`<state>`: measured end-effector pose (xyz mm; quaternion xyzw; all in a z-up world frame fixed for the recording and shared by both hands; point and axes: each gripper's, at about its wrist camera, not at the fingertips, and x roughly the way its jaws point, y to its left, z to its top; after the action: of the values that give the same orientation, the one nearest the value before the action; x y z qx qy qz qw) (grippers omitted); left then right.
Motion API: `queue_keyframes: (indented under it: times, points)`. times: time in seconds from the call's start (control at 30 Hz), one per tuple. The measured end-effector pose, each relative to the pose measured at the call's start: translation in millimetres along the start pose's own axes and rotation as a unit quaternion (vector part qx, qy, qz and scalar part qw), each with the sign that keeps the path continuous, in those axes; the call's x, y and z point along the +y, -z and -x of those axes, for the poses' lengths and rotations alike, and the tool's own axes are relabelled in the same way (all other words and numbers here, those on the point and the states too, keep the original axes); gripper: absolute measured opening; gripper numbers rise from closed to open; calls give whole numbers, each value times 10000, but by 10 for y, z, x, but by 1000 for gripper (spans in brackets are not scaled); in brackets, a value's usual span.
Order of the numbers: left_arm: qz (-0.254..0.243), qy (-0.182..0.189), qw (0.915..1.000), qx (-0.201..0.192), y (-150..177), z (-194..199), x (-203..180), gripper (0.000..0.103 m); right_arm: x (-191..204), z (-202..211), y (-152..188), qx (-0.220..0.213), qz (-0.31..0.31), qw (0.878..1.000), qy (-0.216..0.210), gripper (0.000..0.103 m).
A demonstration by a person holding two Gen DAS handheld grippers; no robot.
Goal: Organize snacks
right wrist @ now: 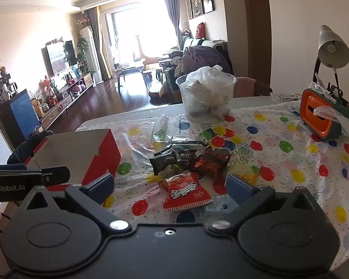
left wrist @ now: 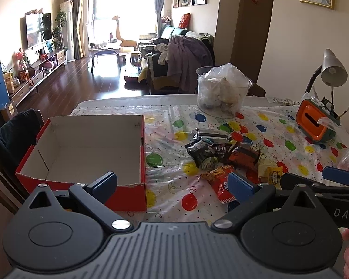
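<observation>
Red snack packet (right wrist: 186,191) lengthwise toward right claw (right wrist: 169,186)

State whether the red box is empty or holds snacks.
Empty: the red box shows only its bare pale floor; the snack packets lie beside it on the tablecloth.

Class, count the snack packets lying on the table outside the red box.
6 visible: red packet nearest; yellow one right; dark-red, two black, silver behind. Overlaps may hide others.

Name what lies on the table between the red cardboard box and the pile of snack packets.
Nothing stands there: between the red box and the snack packets shows only the balloon-print table cover. The right wrist view shows it best.
</observation>
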<state>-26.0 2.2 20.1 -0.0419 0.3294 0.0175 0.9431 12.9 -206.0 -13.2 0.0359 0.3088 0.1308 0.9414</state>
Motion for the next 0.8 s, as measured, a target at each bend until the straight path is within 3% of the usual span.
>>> queue_keyframes:
  times: [0.8]
  points:
    - [-115, 42, 9999, 33, 94, 70, 52, 102, 139, 68, 94, 60, 5, 9999, 160, 103]
